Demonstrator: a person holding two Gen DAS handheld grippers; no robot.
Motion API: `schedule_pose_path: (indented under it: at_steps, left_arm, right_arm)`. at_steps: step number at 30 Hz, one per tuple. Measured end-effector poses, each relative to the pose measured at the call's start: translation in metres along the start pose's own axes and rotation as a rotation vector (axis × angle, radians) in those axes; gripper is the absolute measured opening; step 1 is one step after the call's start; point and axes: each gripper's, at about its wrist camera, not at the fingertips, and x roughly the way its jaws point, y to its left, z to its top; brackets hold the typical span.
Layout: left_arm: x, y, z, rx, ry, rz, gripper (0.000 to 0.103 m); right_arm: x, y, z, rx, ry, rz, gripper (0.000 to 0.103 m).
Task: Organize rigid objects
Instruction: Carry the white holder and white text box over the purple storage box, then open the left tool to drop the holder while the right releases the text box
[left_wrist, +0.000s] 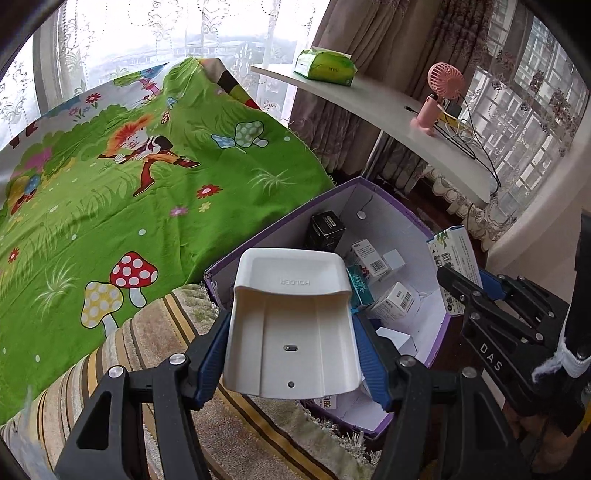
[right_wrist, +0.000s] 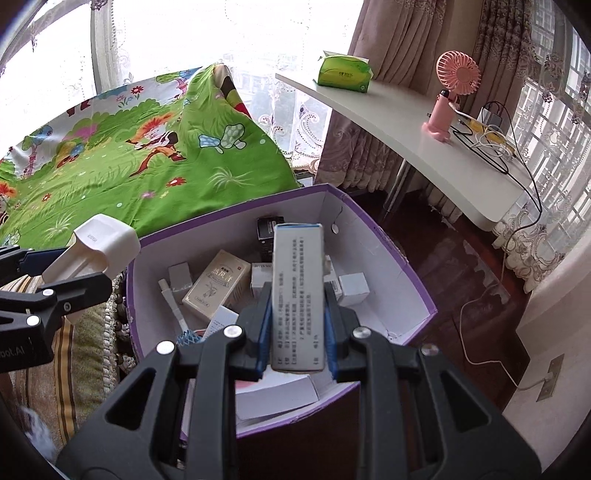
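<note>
My left gripper (left_wrist: 291, 354) is shut on a white plastic holder (left_wrist: 291, 325) and holds it over the near left rim of a purple cardboard box (left_wrist: 384, 206). The holder also shows in the right wrist view (right_wrist: 99, 251) at the box's left edge. My right gripper (right_wrist: 297, 332) is shut on a tall white-and-blue printed carton (right_wrist: 298, 295) and holds it upright above the box (right_wrist: 369, 221). In the left wrist view the right gripper (left_wrist: 465, 291) and its carton (left_wrist: 452, 251) are at the box's right rim. Several small cartons (right_wrist: 218, 284) lie inside the box.
The box rests on a striped blanket (left_wrist: 207, 417) beside a green cartoon sheet (left_wrist: 129, 177). A white desk (right_wrist: 424, 140) at the back right carries a pink fan (right_wrist: 448, 96), a green tissue pack (right_wrist: 343, 74) and cables. Dark wood floor (right_wrist: 461, 280) lies to the right.
</note>
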Motion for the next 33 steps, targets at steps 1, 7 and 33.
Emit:
schedule_pose_path:
  at_steps: [1, 7, 33]
  left_arm:
    - [0.003, -0.001, 0.000, -0.002, 0.005, 0.000, 0.064]
    - [0.026, -0.002, 0.003, -0.023, 0.057, 0.002, 0.065]
    - [0.006, 0.019, -0.022, -0.112, 0.078, -0.018, 0.078]
  right_arm:
    - [0.003, -0.003, -0.001, 0.008, 0.006, -0.004, 0.028]
    - [0.024, -0.009, -0.006, 0.008, 0.050, -0.029, 0.028]
    - [0.000, -0.005, -0.011, 0.010, 0.051, -0.023, 0.083]
